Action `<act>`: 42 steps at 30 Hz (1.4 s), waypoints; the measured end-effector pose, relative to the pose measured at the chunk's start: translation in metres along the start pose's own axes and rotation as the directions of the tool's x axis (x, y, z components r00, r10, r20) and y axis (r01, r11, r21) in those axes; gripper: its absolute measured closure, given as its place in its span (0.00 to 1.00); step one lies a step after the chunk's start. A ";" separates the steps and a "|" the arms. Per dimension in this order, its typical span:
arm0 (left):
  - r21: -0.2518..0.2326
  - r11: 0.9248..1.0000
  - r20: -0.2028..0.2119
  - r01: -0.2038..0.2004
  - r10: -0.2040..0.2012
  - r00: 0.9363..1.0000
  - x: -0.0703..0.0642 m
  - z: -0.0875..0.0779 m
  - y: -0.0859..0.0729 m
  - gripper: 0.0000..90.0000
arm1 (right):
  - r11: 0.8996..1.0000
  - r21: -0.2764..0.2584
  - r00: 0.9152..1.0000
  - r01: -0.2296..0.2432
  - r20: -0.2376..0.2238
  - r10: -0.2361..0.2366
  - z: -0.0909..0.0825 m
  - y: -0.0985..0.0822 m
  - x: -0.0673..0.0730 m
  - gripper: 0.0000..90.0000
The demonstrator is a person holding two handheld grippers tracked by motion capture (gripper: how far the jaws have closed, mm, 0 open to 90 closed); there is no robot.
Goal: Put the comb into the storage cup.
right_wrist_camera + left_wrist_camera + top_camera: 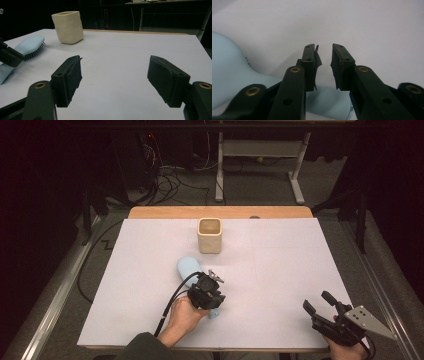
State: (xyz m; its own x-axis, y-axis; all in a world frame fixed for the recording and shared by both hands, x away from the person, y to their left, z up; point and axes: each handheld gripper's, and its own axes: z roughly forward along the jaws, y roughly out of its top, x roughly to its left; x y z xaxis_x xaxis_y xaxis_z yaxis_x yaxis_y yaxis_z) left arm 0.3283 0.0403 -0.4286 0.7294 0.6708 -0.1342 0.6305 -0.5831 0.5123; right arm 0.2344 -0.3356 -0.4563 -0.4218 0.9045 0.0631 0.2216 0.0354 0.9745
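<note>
While your left claw hung over the brush, table [280, 285]: it lay bare and white around the work, so you had room to come straight down without sweeping sideways.
Brush [189, 266]: the pale blue hairbrush lay flat near the middle of the table, head toward the cup and handle running back under your left gripper.
Cup [209, 235]: the cream holder stood upright beyond the brush head, near it but not touching. I judged it the likely place for the brush.
Right gripper [318, 302]: it sat at the near right edge, jaws spread wide and holding nothing, well apart from the brush.
Left gripper [215, 279]: its jaws stood only a narrow gap apart. In the left gripper view the handle passed below them, so I judged you had no hold yet.
Pads [337, 65]: neither showed blue pressed against it. You needed to widen them, sink until they straddled the handle, then close squarely.
Risk: pinching at the handle's rounded top edge could have squeezed it out sideways.
</note>
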 end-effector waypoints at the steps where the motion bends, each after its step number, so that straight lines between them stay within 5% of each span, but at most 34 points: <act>1: 0.007 1.000 0.000 -0.001 0.001 1.000 0.000 0.001 0.000 0.85 | 1.000 0.001 1.000 0.002 0.000 -0.002 0.000 0.000 0.000 0.31; 20: 0.075 0.997 -0.015 -0.018 0.019 1.000 0.002 0.004 -0.002 0.94 | 0.999 0.040 1.000 0.017 -0.017 -0.016 0.003 -0.001 0.000 0.31; 42: 0.088 0.996 0.006 -0.002 0.001 1.000 0.004 0.000 -0.008 0.96 | 0.998 0.056 0.999 0.024 -0.034 -0.022 0.005 -0.002 0.000 0.30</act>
State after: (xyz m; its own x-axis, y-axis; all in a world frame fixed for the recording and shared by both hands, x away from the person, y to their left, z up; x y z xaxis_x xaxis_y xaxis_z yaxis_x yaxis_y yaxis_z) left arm 0.3264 0.0476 -0.4335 0.7318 0.6674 -0.1382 0.6500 -0.6224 0.4361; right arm 0.2383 -0.3331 -0.4592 -0.4564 0.8884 0.0490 0.2607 0.0808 0.9620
